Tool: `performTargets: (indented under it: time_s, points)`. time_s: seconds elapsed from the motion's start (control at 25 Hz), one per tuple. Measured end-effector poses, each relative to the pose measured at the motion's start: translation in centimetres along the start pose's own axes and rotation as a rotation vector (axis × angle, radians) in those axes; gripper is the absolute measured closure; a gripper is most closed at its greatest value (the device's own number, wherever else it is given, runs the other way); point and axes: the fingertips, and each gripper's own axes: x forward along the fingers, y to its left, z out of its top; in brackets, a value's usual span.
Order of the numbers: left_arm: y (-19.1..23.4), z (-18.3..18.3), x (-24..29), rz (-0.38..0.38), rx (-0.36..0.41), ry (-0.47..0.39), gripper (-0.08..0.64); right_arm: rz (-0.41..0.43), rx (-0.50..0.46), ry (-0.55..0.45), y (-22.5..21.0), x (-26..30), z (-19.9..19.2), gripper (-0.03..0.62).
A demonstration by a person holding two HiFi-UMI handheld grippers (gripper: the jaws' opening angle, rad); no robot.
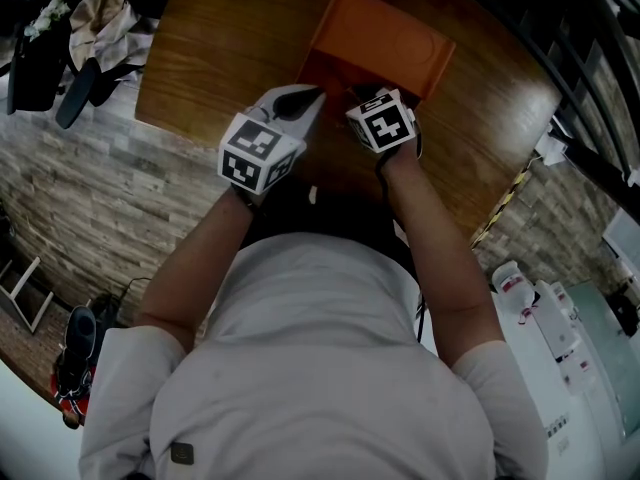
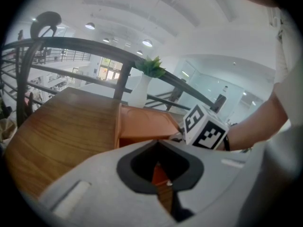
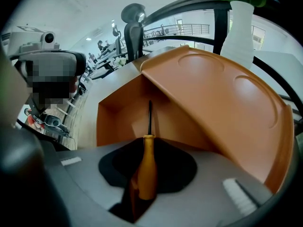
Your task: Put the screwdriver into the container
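Wooden table (image 1: 220,48), orange container (image 1: 385,43), white vase (image 2: 139,92)

the container (image 1: 385,38) sits on the table (image 1: 220,58), vase (image 3: 240,22) behind it.

The container (image 3: 122,115) mouth lies open ahead, its tilted lid (image 3: 222,103) roofing the right side.

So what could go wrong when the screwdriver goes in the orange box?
The lid slants over the box right beside the screwdriver, so the metal tip might bump it on the way in. Also, the right tool pinches only the rounded handle, so the screwdriver could tilt or slip out before it is properly inside.
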Motion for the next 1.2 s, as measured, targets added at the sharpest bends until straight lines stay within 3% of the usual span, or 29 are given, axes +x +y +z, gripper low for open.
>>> performTargets:
  time_s: [0.48,0.96,1.2]
  points:
    - [-0.8,0.8,-3.1,0.004,0.016,-0.033,0.558,-0.045,-0.003,-0.080,1.4,-3.5,1.7,0.505]
    - [-5.6,4.4,-8.9,-0.035,0.108,-0.087,0.558,-0.121,0.037,-0.272,5.7,-12.6,3.8,0.580]
    - [-8.3,6.4,-11.7,-0.062,0.139,-0.120,0.558,-0.158,0.039,-0.370,8.8,-17.4,4.8,0.584]
